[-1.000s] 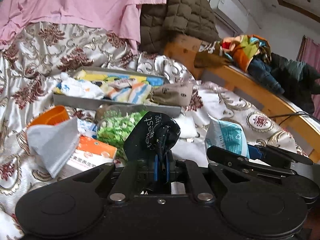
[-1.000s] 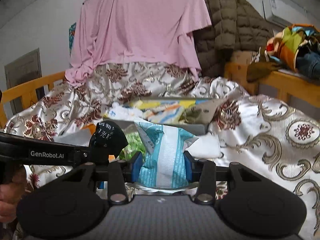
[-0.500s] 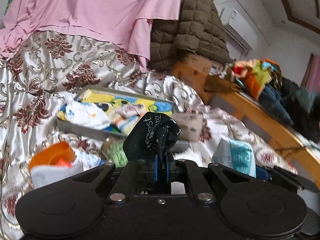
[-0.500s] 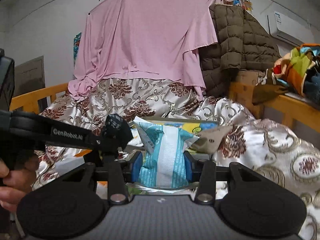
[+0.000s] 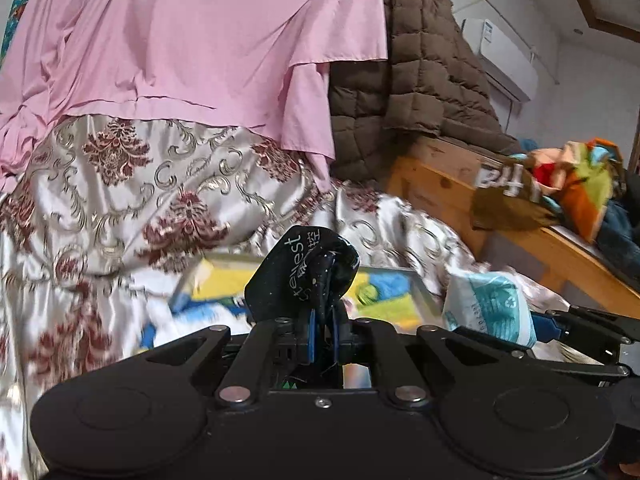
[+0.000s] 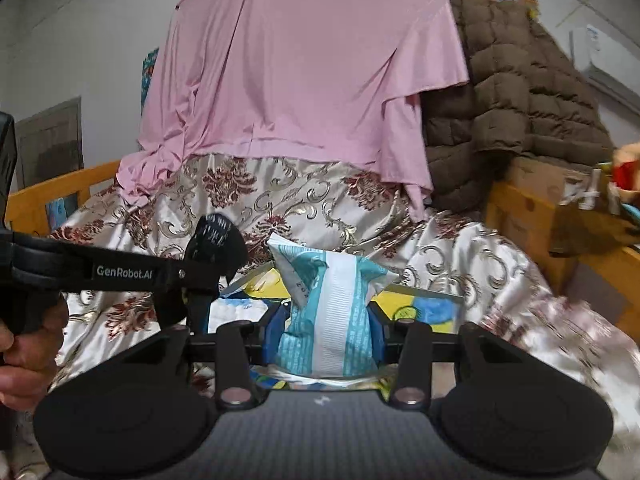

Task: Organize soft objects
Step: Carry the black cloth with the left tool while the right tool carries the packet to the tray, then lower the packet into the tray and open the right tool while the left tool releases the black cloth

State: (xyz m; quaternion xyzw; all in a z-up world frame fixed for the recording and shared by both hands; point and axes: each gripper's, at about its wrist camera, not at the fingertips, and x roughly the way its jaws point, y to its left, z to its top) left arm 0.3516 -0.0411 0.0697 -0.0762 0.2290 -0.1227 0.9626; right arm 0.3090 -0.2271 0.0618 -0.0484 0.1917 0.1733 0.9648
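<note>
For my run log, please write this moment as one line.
left gripper: shut on black pouch | right gripper: shut on blue tissue pack | both held above tray

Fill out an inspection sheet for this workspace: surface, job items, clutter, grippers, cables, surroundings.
Surface: bed under a floral satin cover.
Job's things: black packet and blue-and-white packet, both held; grey tray of colourful soft items on the bed.
Clutter: pile of colourful clothes on the wooden bed frame.
Grippers: left hand-held gripper shut on the black packet; right hand-held gripper shut on the blue-and-white packet.
Cables: nothing seen.
Surroundings: pink cloth, brown quilted jacket, wall air conditioner.
</note>
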